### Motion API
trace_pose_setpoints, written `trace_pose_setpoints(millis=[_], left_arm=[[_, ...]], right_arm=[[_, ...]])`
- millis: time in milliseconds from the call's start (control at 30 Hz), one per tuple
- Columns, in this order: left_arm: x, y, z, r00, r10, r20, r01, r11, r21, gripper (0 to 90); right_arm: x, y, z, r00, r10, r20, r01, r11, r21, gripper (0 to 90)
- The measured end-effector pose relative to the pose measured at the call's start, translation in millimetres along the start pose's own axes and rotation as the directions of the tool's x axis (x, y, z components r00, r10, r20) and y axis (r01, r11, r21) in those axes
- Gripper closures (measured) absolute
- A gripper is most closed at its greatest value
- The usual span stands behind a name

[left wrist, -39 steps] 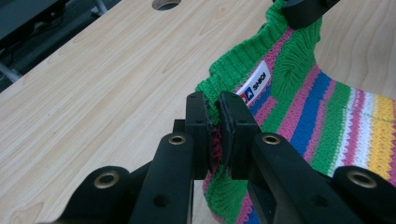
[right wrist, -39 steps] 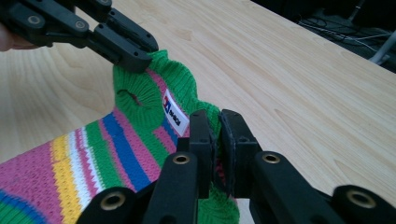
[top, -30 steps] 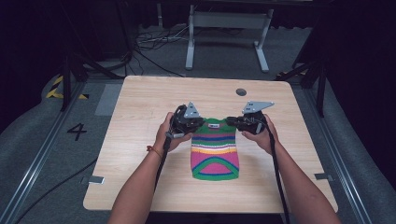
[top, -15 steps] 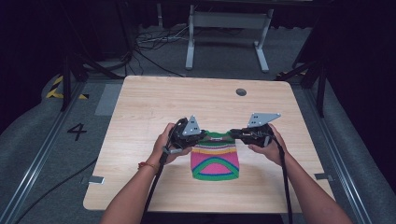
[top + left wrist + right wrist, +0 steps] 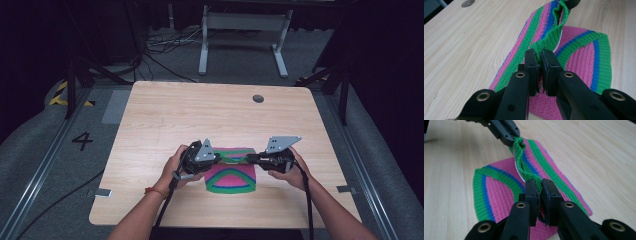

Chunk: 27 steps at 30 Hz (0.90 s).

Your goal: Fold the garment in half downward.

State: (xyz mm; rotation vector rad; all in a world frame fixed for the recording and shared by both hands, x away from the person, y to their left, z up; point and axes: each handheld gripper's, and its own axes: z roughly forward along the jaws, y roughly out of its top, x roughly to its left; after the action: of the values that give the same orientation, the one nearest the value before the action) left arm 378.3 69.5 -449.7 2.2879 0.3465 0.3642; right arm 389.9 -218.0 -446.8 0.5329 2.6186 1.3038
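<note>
A knitted garment (image 5: pixel 231 175) striped pink, green and blue lies near the table's front edge, its far part lifted and folded toward the person. My left gripper (image 5: pixel 218 158) is shut on the garment's left corner; in the left gripper view the black jaws pinch the green ribbed edge (image 5: pixel 541 51). My right gripper (image 5: pixel 249 159) is shut on the right corner, with green rib (image 5: pixel 539 185) squeezed between its pads. The raised fold (image 5: pixel 534 152) stretches between both grippers above the flat lower layer (image 5: pixel 584 57).
The light wooden table (image 5: pixel 200 115) has a round grommet hole (image 5: pixel 258 98) near its far edge. A metal frame (image 5: pixel 240 30) and cables lie on the floor beyond the table. Rails run along both sides, with a "4" (image 5: pixel 82 140) marked at left.
Both grippers have pulled the garment's far edge toward the person, folding it over the lower part. The visible garment is shorter than before.
</note>
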Motion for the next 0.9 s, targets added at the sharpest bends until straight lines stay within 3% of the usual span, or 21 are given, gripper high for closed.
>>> trace_pose_setpoints(millis=[433, 767, 900], left_arm=[[-20.1, -9.9, 1.5, 0.9983, 0.032, 0.049, -0.035, 0.9980, 0.053, 83.4], [-40.9, -15.9, 3.5, 0.9920, 0.063, 0.109, -0.074, 0.9930, 0.093, 82.6], [-47.1, -20.3, 3.5, 0.9913, 0.072, 0.110, -0.085, 0.9892, 0.119, 81.5]], right_arm=[[20.1, -13.2, 2.6, 0.9979, -0.033, -0.055, 0.036, 0.998, 0.057, 83.7], [34.8, -23.2, 2.1, 0.9934, -0.056, -0.101, 0.066, 0.993, 0.100, 83.4], [40.1, -28.7, 2.6, 0.9915, -0.066, -0.112, 0.079, 0.990, 0.121, 82.7]])
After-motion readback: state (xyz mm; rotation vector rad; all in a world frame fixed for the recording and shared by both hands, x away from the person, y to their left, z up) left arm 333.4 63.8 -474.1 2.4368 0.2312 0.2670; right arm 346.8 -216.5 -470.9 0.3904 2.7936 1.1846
